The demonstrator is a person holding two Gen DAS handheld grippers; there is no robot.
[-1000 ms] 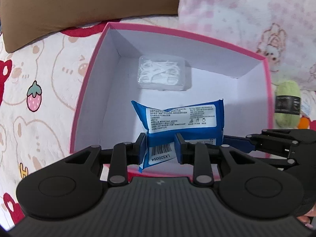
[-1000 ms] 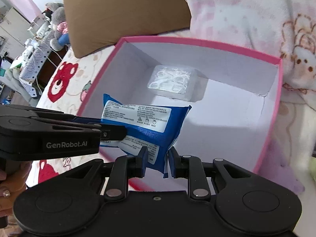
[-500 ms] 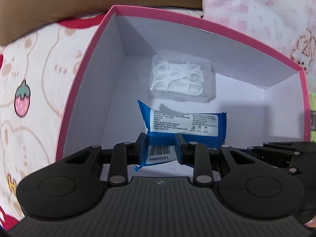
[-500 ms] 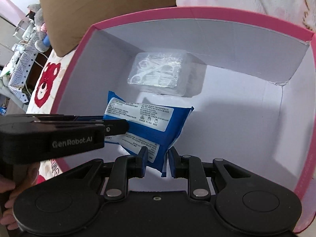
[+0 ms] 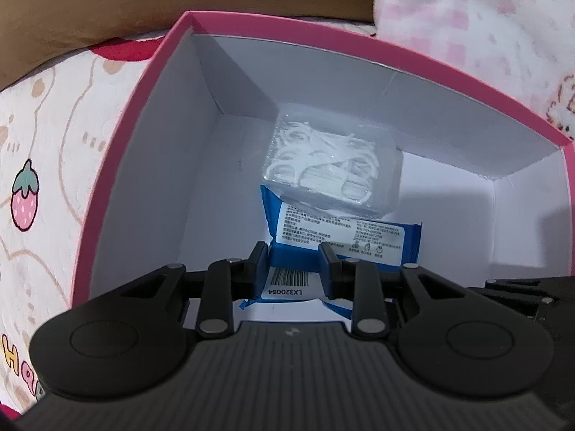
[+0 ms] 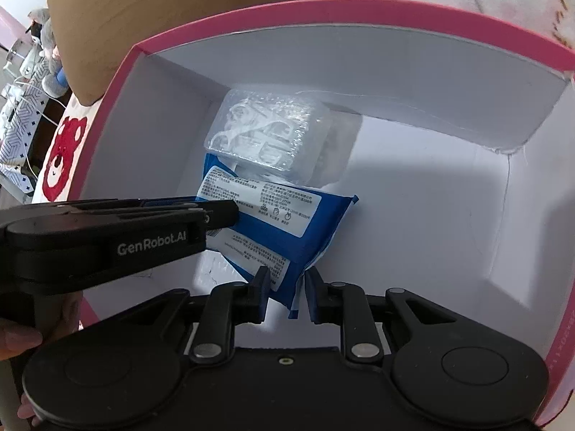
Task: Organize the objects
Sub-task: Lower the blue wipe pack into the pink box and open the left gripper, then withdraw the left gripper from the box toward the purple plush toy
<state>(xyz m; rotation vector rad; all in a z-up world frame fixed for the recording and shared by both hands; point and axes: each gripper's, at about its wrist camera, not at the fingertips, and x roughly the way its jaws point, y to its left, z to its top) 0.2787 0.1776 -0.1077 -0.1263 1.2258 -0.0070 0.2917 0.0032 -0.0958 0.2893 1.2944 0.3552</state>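
Two claws share one load: the left claw (image 5: 294, 267) is clamped on the barcode end of the blue plastic wipes packet (image 5: 345, 237), the right claw (image 6: 285, 289) on its opposite end, so the packet's long axis runs between them, low inside the pink-rimmed white cardboard box (image 5: 143, 115). Its far edge meets the clear plastic case of white floss picks (image 5: 323, 165). A second earlier the packet hung higher, well short of that case; both claws have since sunk into the box.

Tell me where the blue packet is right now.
The blue packet is inside the pink box, just in front of the clear floss-pick case, held by both hand-held grippers.
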